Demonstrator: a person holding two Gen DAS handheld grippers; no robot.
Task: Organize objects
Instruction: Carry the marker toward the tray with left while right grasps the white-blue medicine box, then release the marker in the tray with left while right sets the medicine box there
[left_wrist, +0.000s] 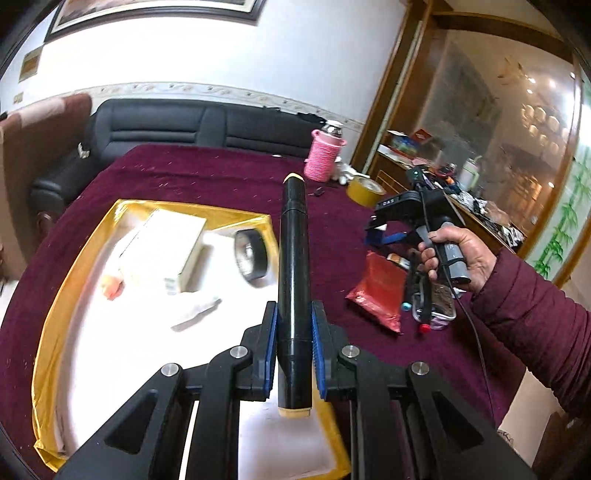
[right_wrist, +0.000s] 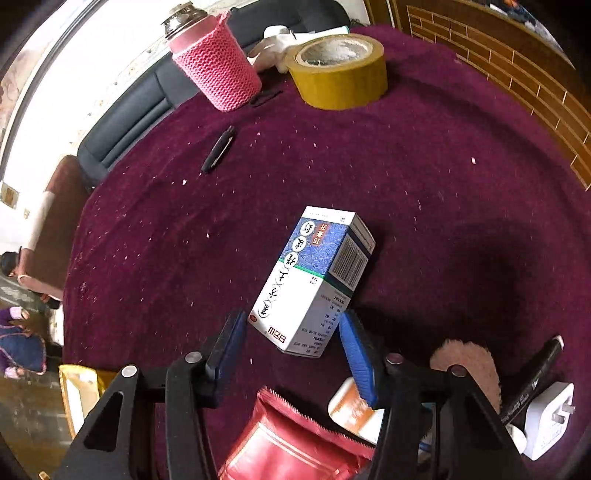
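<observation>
My left gripper (left_wrist: 294, 306) is shut on a black tube with tan ends (left_wrist: 293, 258), which points away above a gold-rimmed white tray (left_wrist: 74, 273). In the tray lie a white box (left_wrist: 166, 251), a black tape roll (left_wrist: 251, 256) and a few small pale items. My right gripper (right_wrist: 291, 317), held by a hand (left_wrist: 454, 254), points down at a blue and white medicine box (right_wrist: 314, 280) lying on the dark red tablecloth (right_wrist: 443, 166). The near end of the box lies between the blue pads (right_wrist: 229, 343). A gap shows at the left pad, so this gripper is open.
A red pouch (right_wrist: 295, 443), a pink puff (right_wrist: 469, 362), a black marker (right_wrist: 535, 376) and a white plug (right_wrist: 550, 417) crowd the near right. Farther back stand a bottle in a pink knitted sleeve (right_wrist: 214, 62), a yellow tape roll (right_wrist: 340, 70) and a small black clip (right_wrist: 218, 149).
</observation>
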